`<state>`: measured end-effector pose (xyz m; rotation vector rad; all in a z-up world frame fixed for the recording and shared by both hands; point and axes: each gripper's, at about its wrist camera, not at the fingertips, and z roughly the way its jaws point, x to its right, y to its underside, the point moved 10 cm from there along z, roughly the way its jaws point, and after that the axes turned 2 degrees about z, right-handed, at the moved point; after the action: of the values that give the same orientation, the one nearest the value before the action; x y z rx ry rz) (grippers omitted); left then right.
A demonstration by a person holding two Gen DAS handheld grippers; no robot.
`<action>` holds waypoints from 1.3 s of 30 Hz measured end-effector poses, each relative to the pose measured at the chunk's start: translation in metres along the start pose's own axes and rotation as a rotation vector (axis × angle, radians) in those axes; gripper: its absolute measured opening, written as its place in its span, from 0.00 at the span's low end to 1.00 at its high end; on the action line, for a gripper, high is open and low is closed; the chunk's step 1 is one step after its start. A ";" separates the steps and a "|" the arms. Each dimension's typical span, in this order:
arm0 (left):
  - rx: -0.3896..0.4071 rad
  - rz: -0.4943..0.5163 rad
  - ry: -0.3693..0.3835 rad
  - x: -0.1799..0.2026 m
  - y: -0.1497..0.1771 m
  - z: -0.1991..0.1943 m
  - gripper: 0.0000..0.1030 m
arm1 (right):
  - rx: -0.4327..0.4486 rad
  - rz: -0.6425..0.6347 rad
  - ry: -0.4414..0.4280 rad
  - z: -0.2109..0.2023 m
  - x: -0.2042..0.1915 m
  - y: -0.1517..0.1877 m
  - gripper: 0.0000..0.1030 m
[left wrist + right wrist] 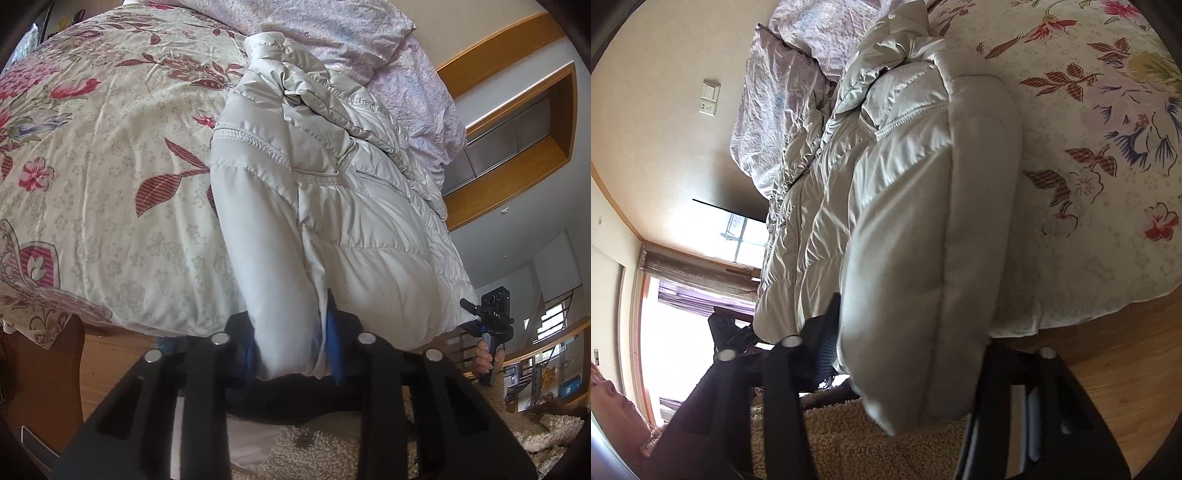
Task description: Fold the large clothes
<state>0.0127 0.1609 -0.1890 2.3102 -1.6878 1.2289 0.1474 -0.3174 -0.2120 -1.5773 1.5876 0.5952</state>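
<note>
Both the left claw (291, 354) and right claw (908, 369) clench the pale grey quilted puffer jacket (332, 206), whose folds hide their fingertips, on the floral-quilted bed (110, 166).

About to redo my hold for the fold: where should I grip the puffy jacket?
Grip the jacket at its hem corners hanging off the bed's near edge, approaching from the foot. There the padding thins to a pinchable edge; both grippers, left and right, already clamp there.

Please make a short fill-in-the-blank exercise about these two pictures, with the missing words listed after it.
1. The puffy pale grey quilted jacket lies on a bedspread printed with ____.
2. The left gripper is shut on the jacket's ____.
3. The right gripper grips the jacket over a floor made of ____.

Missing words: flowers; sleeve; wood
</note>
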 end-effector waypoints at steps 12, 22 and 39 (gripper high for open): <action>0.158 -0.033 0.029 0.010 -0.038 -0.035 0.14 | 0.303 -0.161 0.031 -0.038 -0.051 -0.038 0.18; 0.335 -0.002 0.024 0.033 -0.095 -0.069 0.13 | 0.618 -0.373 0.101 -0.067 -0.115 -0.078 0.17; 0.513 0.127 -0.105 0.068 -0.235 -0.067 0.14 | 0.847 -0.500 0.191 -0.067 -0.192 -0.170 0.17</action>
<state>0.1726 0.2332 -0.0063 2.6066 -1.7368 1.7756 0.2794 -0.2757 0.0139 -1.2870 1.2344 -0.4670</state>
